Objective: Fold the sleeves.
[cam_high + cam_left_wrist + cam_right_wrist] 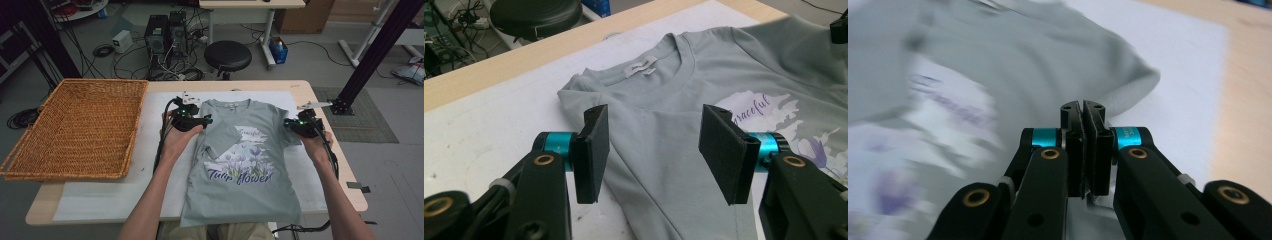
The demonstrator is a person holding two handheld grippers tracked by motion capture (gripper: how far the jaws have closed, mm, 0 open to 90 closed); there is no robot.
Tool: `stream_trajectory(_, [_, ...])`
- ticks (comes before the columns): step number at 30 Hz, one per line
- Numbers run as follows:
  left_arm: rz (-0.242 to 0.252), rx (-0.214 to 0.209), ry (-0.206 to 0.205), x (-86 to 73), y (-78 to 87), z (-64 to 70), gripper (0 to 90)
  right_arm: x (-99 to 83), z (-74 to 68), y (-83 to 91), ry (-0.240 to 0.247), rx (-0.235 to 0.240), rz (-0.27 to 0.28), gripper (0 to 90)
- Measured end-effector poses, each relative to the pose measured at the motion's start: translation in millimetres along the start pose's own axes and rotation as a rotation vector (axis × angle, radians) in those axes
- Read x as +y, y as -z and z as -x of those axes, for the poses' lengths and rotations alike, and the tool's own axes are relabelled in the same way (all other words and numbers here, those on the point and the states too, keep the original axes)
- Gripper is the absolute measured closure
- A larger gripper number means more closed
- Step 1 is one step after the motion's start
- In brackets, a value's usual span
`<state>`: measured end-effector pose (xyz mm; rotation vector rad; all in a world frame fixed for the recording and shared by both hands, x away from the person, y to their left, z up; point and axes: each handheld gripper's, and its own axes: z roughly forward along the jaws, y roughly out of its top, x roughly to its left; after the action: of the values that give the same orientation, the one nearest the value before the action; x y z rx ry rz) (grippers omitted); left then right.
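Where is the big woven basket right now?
In the high view the wicker basket sits on the table's left end, left of the grey T-shirt and the left gripper.

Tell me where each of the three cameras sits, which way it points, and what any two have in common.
High view: above the person's side, looking forward and down on the table, basket and T-shirt; both forearms and tools show.
Left gripper view: rides the left tool, looking along its open jaws over the folded left sleeve toward the collar.
Right gripper view: rides the right tool, jaws shut on the right sleeve, facing across the blurred print.
Shared: all show the T-shirt; the high and left gripper views both show its neck label.
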<state>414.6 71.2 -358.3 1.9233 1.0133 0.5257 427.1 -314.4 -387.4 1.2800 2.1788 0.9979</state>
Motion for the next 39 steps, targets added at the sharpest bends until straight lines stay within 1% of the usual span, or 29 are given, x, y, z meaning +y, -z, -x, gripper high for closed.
stream_trajectory(1, [0.001,-0.002,0.0,-0.4,0.2,0.0,46.1,4.6,-7.9,-2.2,0.016,0.024,0.005,88.9])
stream_trajectory(3, [0.0,-0.001,0.001,-1.5,1.1,0.5,46.1,10.9,-21.2,-8.9,0.028,0.069,0.01,88.9])
stream_trajectory(4, [-0.001,0.0,0.0,-2.2,1.6,0.5,46.1,14.0,-31.0,-15.3,0.043,0.099,0.006,88.8])
stream_trajectory(7, [-0.004,0.003,0.003,-4.6,3.2,0.5,46.1,17.6,-52.8,-31.8,0.063,0.167,-0.003,88.9])
stream_trajectory(8, [-0.004,0.004,0.004,-5.5,3.8,0.4,46.1,18.1,-59.7,-36.2,0.068,0.183,-0.004,88.8])
stream_trajectory(9, [-0.009,0.005,0.0,-6.2,4.6,-0.4,46.1,18.5,-66.0,-40.2,0.071,0.201,-0.001,88.7])
stream_trajectory(10, [-0.007,0.008,0.006,-7.0,5.3,-0.8,46.1,18.6,-70.7,-43.6,0.08,0.223,0.0,88.2])
stream_trajectory(11, [-0.008,0.011,0.006,-7.5,6.3,-1.8,46.1,18.7,-74.4,-45.8,0.086,0.23,0.002,86.3])
stream_trajectory(12, [-0.007,0.014,0.008,-7.8,7.3,-2.8,46.1,18.7,-76.4,-46.4,0.09,0.242,0.006,81.4])
stream_trajectory(13, [-0.006,0.015,0.008,-8.0,8.4,-4.0,46.1,18.9,-76.4,-45.9,0.081,0.256,0.016,72.1])
stream_trajectory(14, [-0.007,0.018,0.009,-8.2,9.2,-4.9,46.1,19.8,-74.3,-44.4,0.069,0.265,0.026,64.7])
stream_trajectory(15, [-0.005,0.022,0.011,-8.4,9.6,-5.7,46.1,20.8,-71.3,-41.9,0.053,0.264,0.029,61.5])
stream_trajectory(17, [-0.003,0.024,0.017,-8.5,10.0,-6.5,46.1,23.2,-62.9,-36.0,0.036,0.231,0.043,49.2])
stream_trajectory(18, [-0.004,0.023,0.016,-8.5,10.4,-6.6,46.1,24.1,-58.1,-32.5,0.021,0.202,0.046,47.4])
stream_trajectory(19, [-0.003,0.023,0.015,-8.5,10.4,-6.5,46.1,24.6,-53.1,-29.1,0.02,0.175,0.044,47.4])
stream_trajectory(20, [-0.002,0.022,0.014,-8.5,10.5,-6.4,46.1,24.6,-49.3,-25.9,0.026,0.146,0.032,47.3])
stream_trajectory(21, [-0.003,0.019,0.012,-8.5,10.9,-6.2,46.1,24.0,-46.2,-23.2,0.043,0.114,0.015,47.3])
stream_trajectory(22, [-0.003,0.017,0.009,-8.4,11.2,-6.1,46.1,22.6,-44.0,-20.9,0.058,0.101,-0.005,47.4])
stream_trajectory(23, [-0.002,0.016,0.009,-8.5,11.2,-5.9,46.1,20.6,-42.6,-19.0,0.072,0.106,-0.017,47.4])
stream_trajectory(25, [-0.003,0.015,0.009,-8.6,11.1,-6.0,46.1,15.9,-44.8,-16.7,0.092,0.12,-0.043,47.0])
stream_trajectory(26, [-0.001,0.016,0.01,-8.7,11.2,-5.8,46.0,13.5,-46.7,-17.2,0.114,0.123,-0.059,46.0])
stream_trajectory(29, [0.003,0.015,0.005,-8.8,13.6,-6.9,45.7,4.5,-53.2,-20.4,0.155,0.117,-0.108,43.3])
stream_trajectory(31, [0.004,0.019,0.002,-8.7,15.2,-8.1,45.2,-4.0,-54.7,-21.5,0.157,0.108,-0.123,41.6])
stream_trajectory(33, [0.0,0.026,-0.003,-8.2,15.9,-9.7,42.8,-13.5,-52.6,-21.4,0.15,0.099,-0.129,39.5])
stream_trajectory(34, [-0.007,0.027,-0.003,-7.8,15.5,-10.5,40.7,-17.2,-50.9,-20.8,0.144,0.094,-0.136,36.8])
stream_trajectory(35, [-0.017,0.026,-0.006,-7.3,14.5,-11.3,38.3,-19.7,-48.8,-19.8,0.135,0.091,-0.141,31.5])
stream_trajectory(37, [-0.032,0.037,-0.019,-6.3,12.6,-11.6,34.9,-19.9,-44.4,-15.9,0.116,0.076,-0.151,23.4])
stream_trajectory(38, [-0.039,0.042,-0.027,-5.8,12.3,-11.5,33.2,-18.6,-43.0,-12.3,0.118,0.058,-0.143,20.9])
stream_trajectory(39, [-0.045,0.046,-0.029,-5.1,11.4,-10.9,30.2,-17.4,-42.2,-8.9,0.126,0.049,-0.125,20.8])
